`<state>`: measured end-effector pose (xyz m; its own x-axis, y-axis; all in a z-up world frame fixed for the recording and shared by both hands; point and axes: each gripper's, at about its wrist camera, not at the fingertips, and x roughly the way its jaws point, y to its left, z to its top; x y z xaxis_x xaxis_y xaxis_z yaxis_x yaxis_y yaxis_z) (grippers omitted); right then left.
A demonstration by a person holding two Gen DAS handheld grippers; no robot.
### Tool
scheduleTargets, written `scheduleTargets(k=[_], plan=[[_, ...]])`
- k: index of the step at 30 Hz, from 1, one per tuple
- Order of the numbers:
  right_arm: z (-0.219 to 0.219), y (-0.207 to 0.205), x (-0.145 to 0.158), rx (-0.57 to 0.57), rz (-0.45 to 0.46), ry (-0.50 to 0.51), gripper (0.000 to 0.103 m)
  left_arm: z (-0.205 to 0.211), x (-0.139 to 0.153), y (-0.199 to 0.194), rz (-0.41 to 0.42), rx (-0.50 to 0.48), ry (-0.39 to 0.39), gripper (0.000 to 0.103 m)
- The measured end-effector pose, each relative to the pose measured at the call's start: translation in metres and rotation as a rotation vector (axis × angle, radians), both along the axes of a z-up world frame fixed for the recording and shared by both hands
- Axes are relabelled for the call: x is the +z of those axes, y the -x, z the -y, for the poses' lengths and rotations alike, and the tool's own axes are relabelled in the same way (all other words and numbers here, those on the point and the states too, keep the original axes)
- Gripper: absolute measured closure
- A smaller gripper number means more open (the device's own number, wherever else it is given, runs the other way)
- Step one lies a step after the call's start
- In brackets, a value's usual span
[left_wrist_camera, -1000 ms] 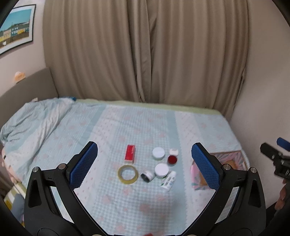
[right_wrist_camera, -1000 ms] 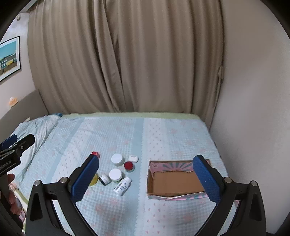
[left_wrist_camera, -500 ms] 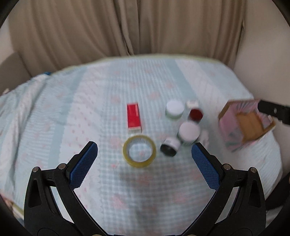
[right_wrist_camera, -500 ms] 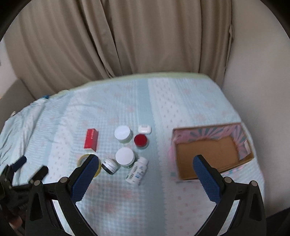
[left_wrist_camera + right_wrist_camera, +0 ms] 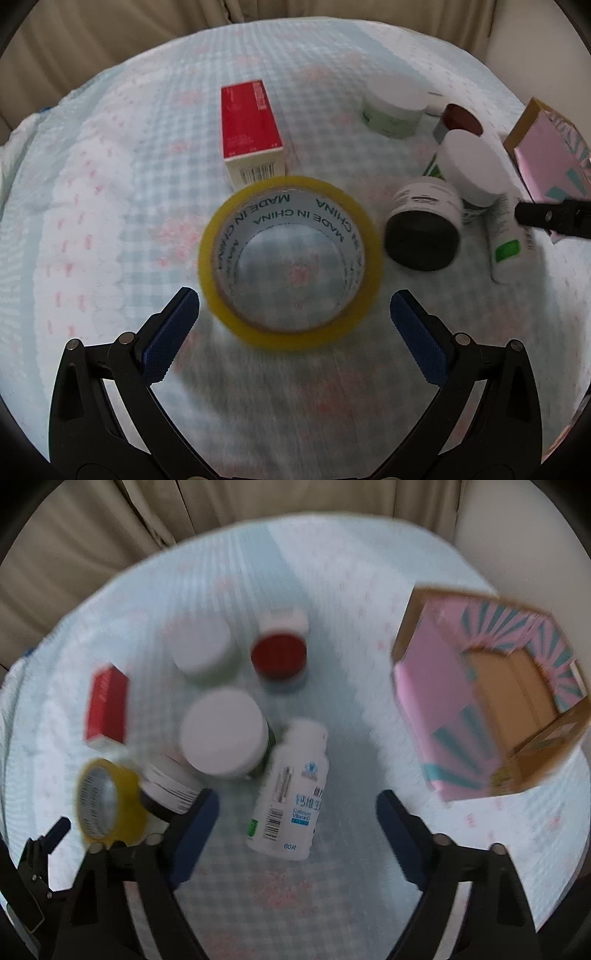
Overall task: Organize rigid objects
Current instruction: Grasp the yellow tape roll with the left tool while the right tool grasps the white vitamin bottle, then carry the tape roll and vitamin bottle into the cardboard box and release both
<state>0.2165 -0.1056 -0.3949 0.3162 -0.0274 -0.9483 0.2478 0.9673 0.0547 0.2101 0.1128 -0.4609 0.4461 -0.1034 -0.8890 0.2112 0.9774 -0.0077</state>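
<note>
Checked bedspread [image 5: 110, 206], tape roll [image 5: 290, 258] between parted left tongs [image 5: 294, 314]

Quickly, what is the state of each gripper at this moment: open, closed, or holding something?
Left gripper: open, holding nothing, just short of the yellow tape roll.
Right gripper: open, holding nothing, over the white bottle.

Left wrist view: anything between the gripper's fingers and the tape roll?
Nothing. In the left wrist view only bare bedsheet lies between the open left gripper and the yellow tape roll, whose near edge sits just ahead of the fingertips.
</note>
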Motion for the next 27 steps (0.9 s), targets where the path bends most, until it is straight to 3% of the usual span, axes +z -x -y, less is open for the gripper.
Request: scheduleTargets(k=[8, 10, 14, 23, 27], plan=[[0.017, -0.017, -0.034, -0.059, -0.079, -0.036, 0.032, 0.008, -0.018, -0.027, -0.025, 0.013, -0.032, 0.001], [0.02, -0.02, -0.038, -0.072, -0.097, -0.062, 0.04, 0.01, -0.02, -0.032, -0.033, 0.016, -0.049, 0.006], [0.022, -0.023, -0.045, -0.077, -0.124, -0.097, 0.054, 0.008, -0.02, -0.037, -0.053, 0.026, -0.046, 0.007], [0.032, -0.017, -0.046, -0.107, -0.117, -0.103, 0.055, 0.005, -0.016, -0.038, -0.035, 0.042, -0.08, 0.007], [0.023, -0.006, -0.028, -0.128, -0.096, -0.125, 0.055, 0.0, -0.003, -0.034, -0.028, 0.064, -0.079, 0.007]])
